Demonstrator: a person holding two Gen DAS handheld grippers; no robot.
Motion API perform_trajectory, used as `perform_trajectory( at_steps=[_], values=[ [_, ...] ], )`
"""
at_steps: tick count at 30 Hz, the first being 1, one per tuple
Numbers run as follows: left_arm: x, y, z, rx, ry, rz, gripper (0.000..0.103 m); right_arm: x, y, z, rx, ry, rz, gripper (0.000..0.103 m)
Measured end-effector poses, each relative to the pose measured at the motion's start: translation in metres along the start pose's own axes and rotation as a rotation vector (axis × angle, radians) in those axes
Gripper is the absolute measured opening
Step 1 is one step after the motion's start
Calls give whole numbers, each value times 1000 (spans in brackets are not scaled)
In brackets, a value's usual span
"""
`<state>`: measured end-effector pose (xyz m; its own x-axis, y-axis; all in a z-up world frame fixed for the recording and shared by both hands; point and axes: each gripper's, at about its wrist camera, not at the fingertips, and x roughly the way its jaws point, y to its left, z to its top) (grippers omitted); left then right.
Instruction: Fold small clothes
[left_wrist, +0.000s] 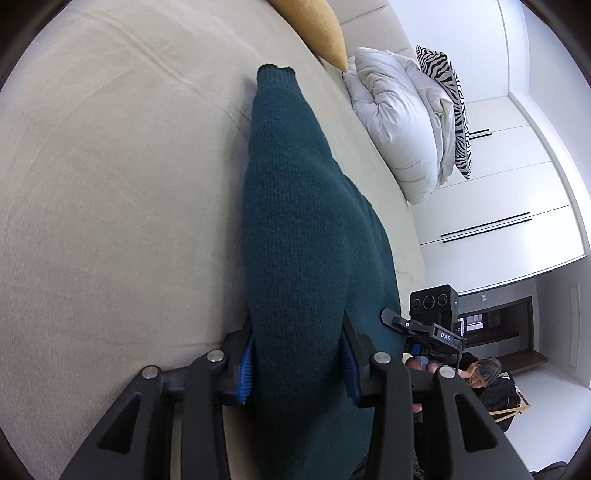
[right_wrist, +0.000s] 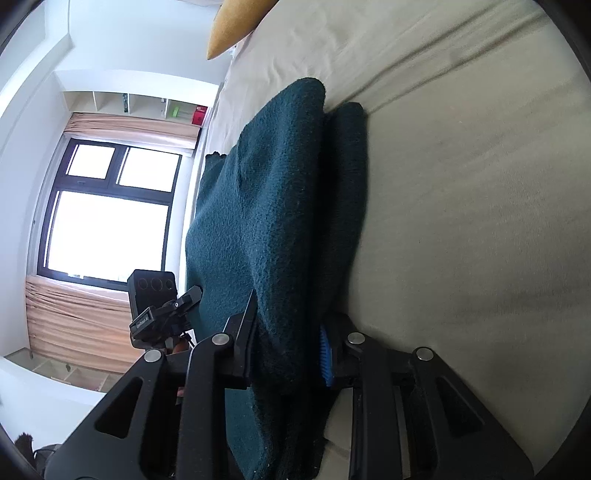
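Observation:
A dark teal knit garment (left_wrist: 295, 203) hangs stretched over the beige bed (left_wrist: 110, 184), its far end reaching toward the pillows. My left gripper (left_wrist: 297, 332) is shut on its near edge, with the knit bunched between the blue pads (left_wrist: 246, 365). In the right wrist view the same garment (right_wrist: 266, 203) lies in two folds over the bed sheet (right_wrist: 461, 184), and my right gripper (right_wrist: 288, 321) is shut on its thick near edge. Each camera also sees the other gripper holding the same edge, the right one (left_wrist: 393, 319) and the left one (right_wrist: 192, 293).
A yellow cushion (left_wrist: 314, 26), a bunched white duvet (left_wrist: 399, 122) and a zebra-striped pillow (left_wrist: 454, 110) lie at the head of the bed. White wardrobe doors (left_wrist: 517, 166) stand beyond. A person's head (left_wrist: 487, 373) shows low at the right. A bright window (right_wrist: 107, 221) with peach curtains faces the bed.

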<state>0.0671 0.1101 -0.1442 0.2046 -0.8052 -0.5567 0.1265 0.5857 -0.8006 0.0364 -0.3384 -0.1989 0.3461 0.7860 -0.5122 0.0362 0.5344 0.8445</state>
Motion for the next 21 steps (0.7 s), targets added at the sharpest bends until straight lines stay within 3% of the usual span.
perform_trajectory(
  at_steps=[5, 10, 17, 21],
  values=[
    [-2, 1, -4, -4, -17, -11, 43, 7, 7, 15, 4, -9, -9, 25],
    [-3, -4, -6, -2, -34, 11, 46, -34, 1, 4, 13, -50, -49, 34],
    [-34, -13, -11, -9, -116, 79, 49, -94, 3, 5, 36, -188, -224, 41],
    [-51, -39, -18, 57, -151, 80, 50, -110, 30, -1, -32, -214, -115, 41]
  ],
)
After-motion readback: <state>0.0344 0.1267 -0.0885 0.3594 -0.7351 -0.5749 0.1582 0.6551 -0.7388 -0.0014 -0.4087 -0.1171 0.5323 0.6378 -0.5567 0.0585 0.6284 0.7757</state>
